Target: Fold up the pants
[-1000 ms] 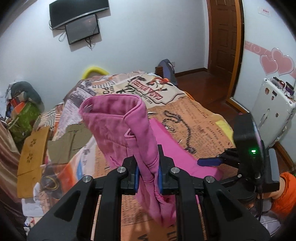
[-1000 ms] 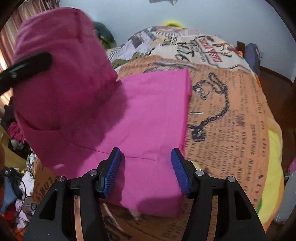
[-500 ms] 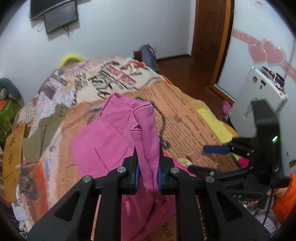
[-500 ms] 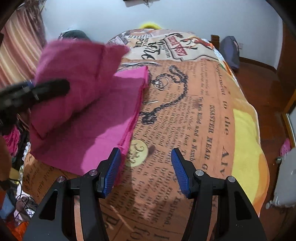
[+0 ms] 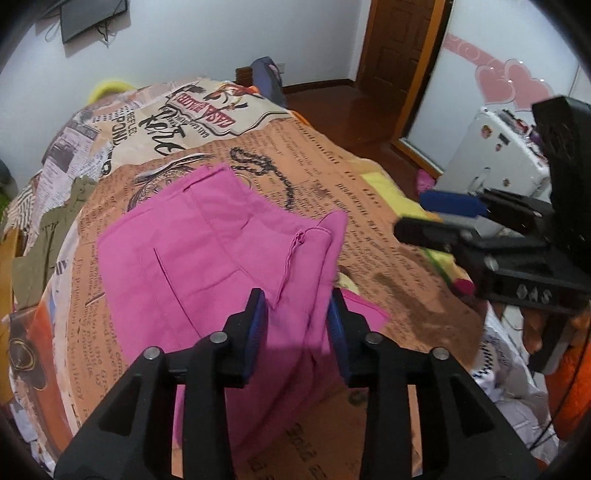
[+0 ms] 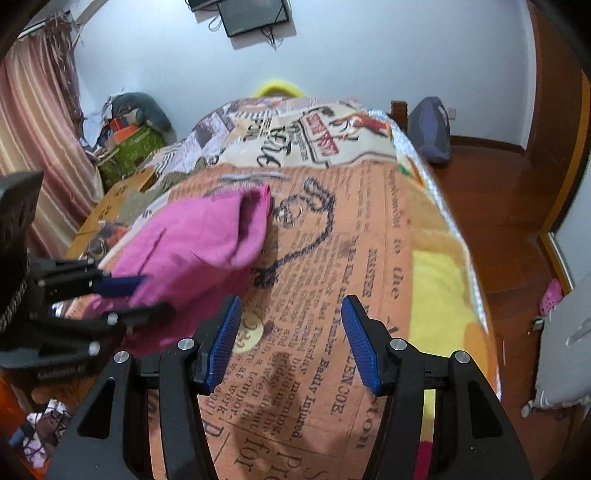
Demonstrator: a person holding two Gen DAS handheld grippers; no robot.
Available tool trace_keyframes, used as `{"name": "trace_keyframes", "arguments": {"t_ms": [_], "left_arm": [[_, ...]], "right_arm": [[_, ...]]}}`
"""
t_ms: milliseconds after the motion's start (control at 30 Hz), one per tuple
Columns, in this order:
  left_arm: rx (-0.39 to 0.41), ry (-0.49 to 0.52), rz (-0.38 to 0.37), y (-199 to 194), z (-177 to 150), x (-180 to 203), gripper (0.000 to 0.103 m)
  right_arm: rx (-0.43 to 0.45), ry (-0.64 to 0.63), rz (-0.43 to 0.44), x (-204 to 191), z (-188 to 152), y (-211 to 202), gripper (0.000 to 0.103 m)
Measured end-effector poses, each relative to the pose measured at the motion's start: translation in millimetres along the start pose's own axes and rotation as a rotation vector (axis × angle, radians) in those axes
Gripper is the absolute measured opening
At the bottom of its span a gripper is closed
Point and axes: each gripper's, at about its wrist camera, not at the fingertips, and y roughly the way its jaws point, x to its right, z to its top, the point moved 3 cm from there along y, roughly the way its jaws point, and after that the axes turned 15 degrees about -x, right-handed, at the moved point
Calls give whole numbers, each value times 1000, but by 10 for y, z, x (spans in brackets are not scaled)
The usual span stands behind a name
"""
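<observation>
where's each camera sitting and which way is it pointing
Left wrist: sits on the left gripper, looking down along its fingers at the pink pants on the bed; its jaws have just been opening, with cloth between them; the right gripper shows at right.
Right wrist: sits on the right gripper, open over bare bedspread, facing the far wall; the left gripper shows at left.
Shared: pants, bed, wall screen.

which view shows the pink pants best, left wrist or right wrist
The left wrist view: the pink pants lie spread on the bedspread, with seams and the folded edge clear between the left gripper's parted pads. The right wrist view shows only a bunched, partly blurred side of them, low at the left.
</observation>
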Motion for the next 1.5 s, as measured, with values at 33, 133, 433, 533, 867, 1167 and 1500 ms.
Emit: {"name": "trace_keyframes", "arguments": {"t_ms": [33, 133, 433, 533, 867, 1167, 1500], "left_arm": [[9, 2, 1, -37, -13, 9, 35], [58, -9, 4, -242, -71, -21, 35], [44, -108, 28, -264, -327, -447, 35], [14, -114, 44, -123, -450, -484, 35], [53, -123, 61, -270, -544, -721, 35], [58, -240, -25, -134, -47, -1480, 49], [-33, -358, -165, 482, 444, -2062, 55]], "right_arm": [[9, -2, -1, -9, 24, -24, 54], [35, -18, -1, -68, 105, -94, 54], [37, -103, 52, -512, 277, 51, 55], [3, -128, 61, -636, 267, 214, 55], [-91, -95, 53, -488, -11, 551, 60], [-80, -56, 80, -445, -89, 522, 63], [-84, -45, 96, -363, -79, 552, 64]]}}
